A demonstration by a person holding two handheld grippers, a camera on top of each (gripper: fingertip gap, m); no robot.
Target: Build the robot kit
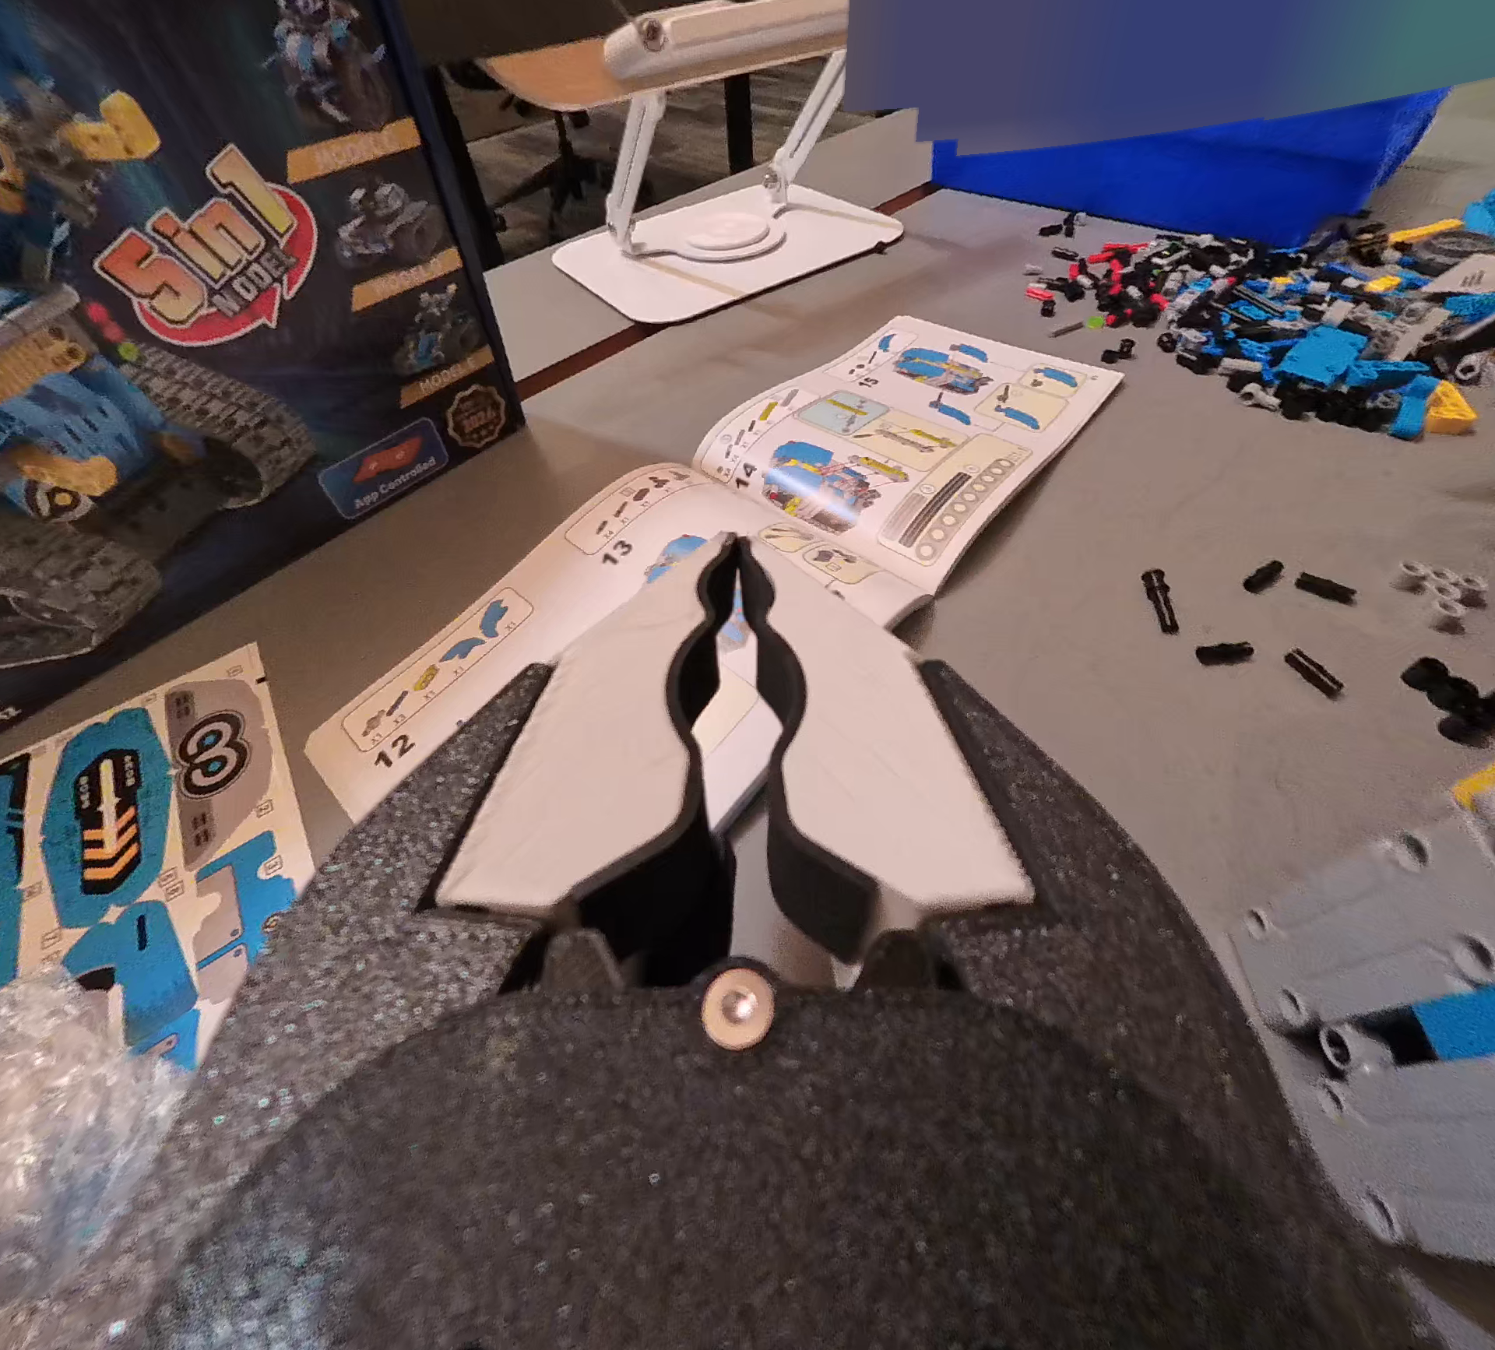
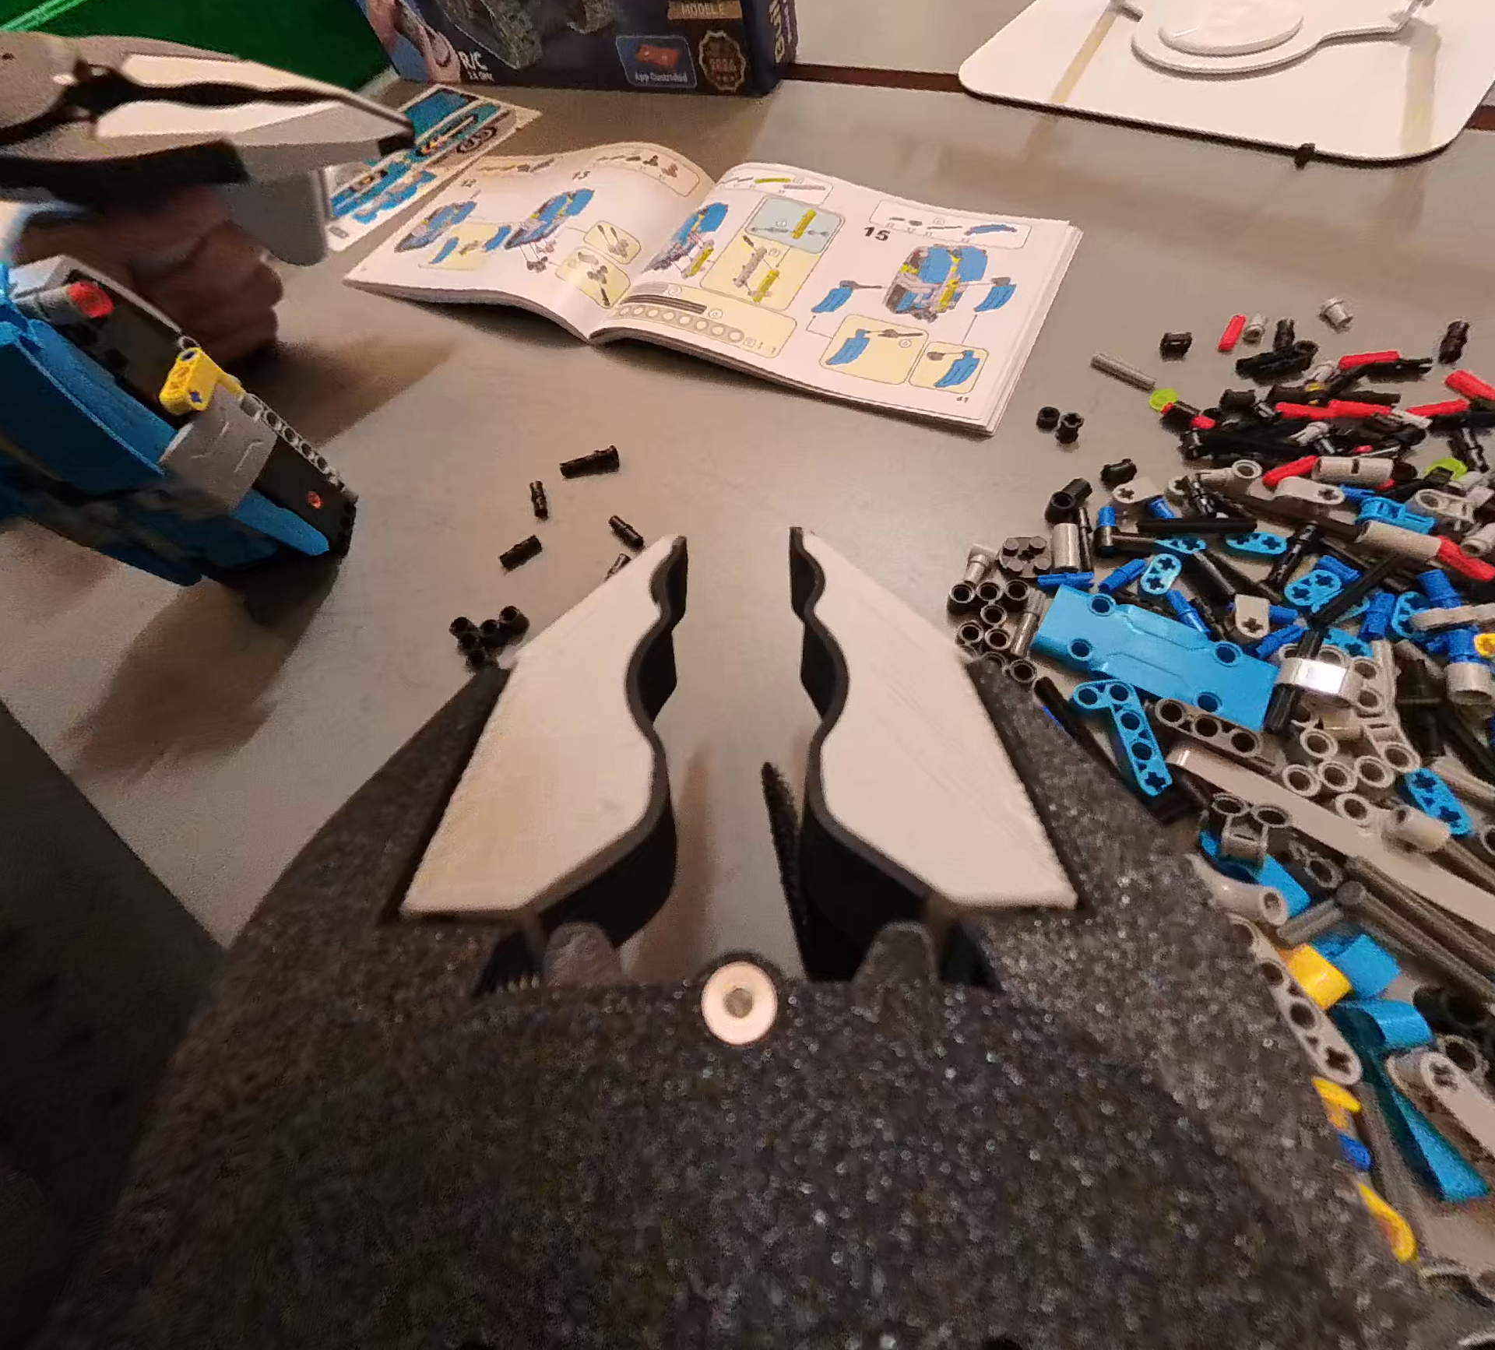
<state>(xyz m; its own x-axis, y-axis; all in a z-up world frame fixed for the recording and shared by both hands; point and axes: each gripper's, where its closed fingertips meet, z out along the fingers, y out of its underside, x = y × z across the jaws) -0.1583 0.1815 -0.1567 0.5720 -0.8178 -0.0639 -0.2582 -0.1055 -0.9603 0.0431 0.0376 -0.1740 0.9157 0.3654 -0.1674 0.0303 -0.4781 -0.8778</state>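
Observation:
My left gripper [image 1: 736, 544] is shut and empty, its tips touching, held over the left page of an open instruction booklet [image 1: 890, 437]. It also shows at the upper left of the right wrist view [image 2: 388, 130], with a hand under it. My right gripper [image 2: 740, 541] is open and empty, low over the grey table [image 2: 728, 437]. Loose black pins [image 2: 590, 462] lie just ahead and left of it. A partly built blue, grey and black brick model [image 2: 162, 454] sits at the left. It appears blurred in the left wrist view [image 1: 1391, 1028].
A big pile of blue, black, grey and red parts [image 2: 1294, 583] lies to the right. The kit's box [image 1: 226, 260] stands at the back left, with a sticker sheet [image 1: 137, 826] and bubble wrap [image 1: 65, 1109] before it. A white stand base [image 2: 1213, 57] and a blue bin [image 1: 1173, 171] are behind.

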